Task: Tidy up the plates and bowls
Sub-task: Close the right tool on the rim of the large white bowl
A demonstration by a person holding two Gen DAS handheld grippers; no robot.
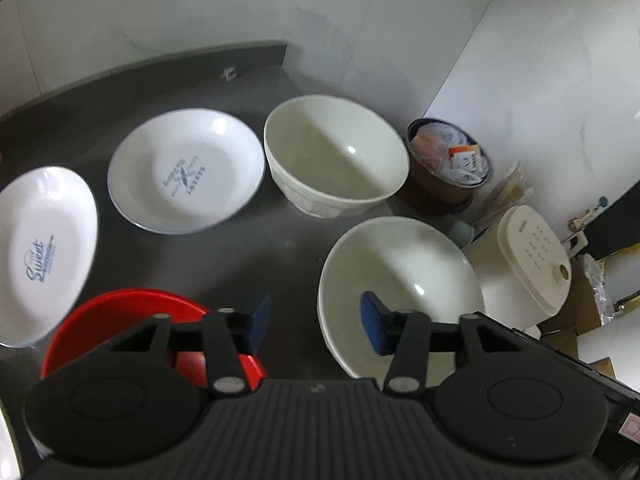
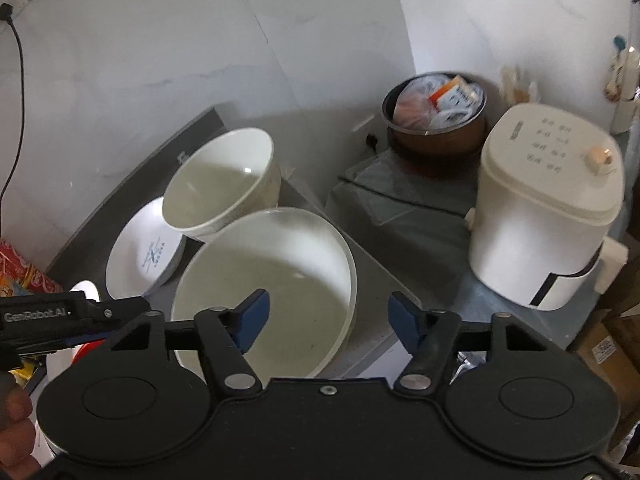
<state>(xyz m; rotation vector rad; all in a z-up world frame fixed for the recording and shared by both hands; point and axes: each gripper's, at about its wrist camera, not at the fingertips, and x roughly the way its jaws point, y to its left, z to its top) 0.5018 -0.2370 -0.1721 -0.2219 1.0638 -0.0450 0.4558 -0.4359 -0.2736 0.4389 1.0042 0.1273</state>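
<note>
Both claws hang spread wide, holding nothing. Left claw (image 1: 314, 322) hovers over the grey bench (image 1: 248, 256), between a red bowl (image 1: 116, 316) and a wide cream bowl (image 1: 396, 276). Right claw (image 2: 328, 320) straddles that bowl's rim. Behind stand a deeper cream bowl (image 1: 336, 160) and two white printed plates (image 1: 184, 168), well apart.

A cream rice cooker (image 2: 548, 208) stands at the right end of a dark grey bench (image 1: 168, 80) set against a white marble-patterned wall (image 2: 160, 60). Just behind the cooker sits a brown pot (image 2: 436, 120) stuffed with plastic-wrapped packets. A glass panel (image 2: 384, 196) lies flat to the cooker's left. Cardboard boxes (image 2: 612, 348) sit below it to the right, and a black cable (image 2: 16, 92) hangs down the wall far to its left.
</note>
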